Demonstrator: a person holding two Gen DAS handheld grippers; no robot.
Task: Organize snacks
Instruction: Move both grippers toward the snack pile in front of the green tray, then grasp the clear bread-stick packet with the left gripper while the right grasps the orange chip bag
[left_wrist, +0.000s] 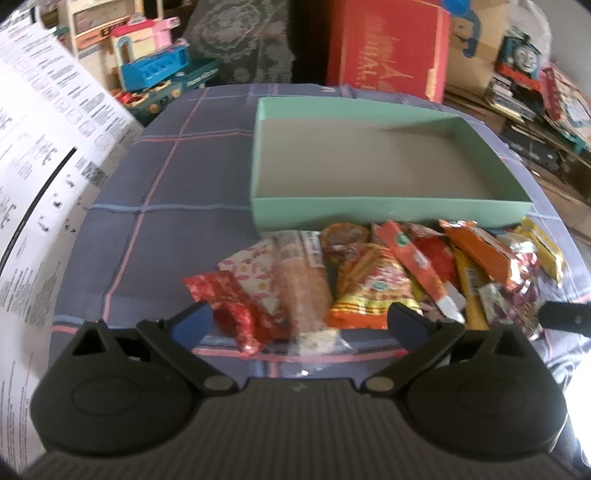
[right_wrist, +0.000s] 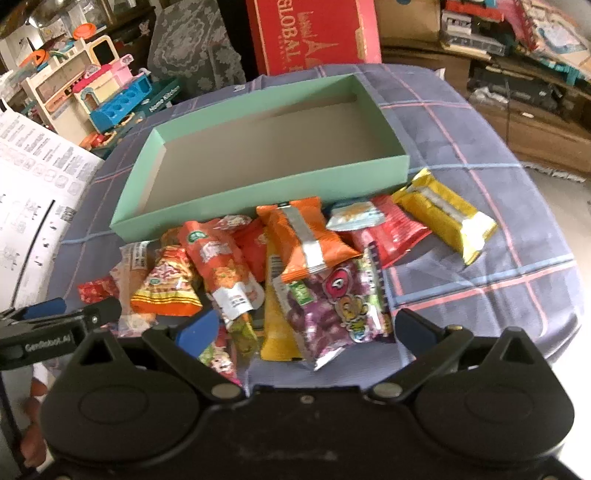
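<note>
Cluttered room; table under a blue plaid cloth (right_wrist: 480, 155), toys and a red carton (right_wrist: 314, 33) behind. A shallow green box (right_wrist: 258, 206) sat toward the far edge, nothing in it. Snack packets (right_wrist: 306, 240) lay heaped along its near wall. Left gripper (left_wrist: 299, 314) hovered low over the heap's left end, jaws spread, gripping nothing. Right gripper (right_wrist: 306, 328) hung level above a purple packet (right_wrist: 332, 314), jaws likewise wide.
</note>
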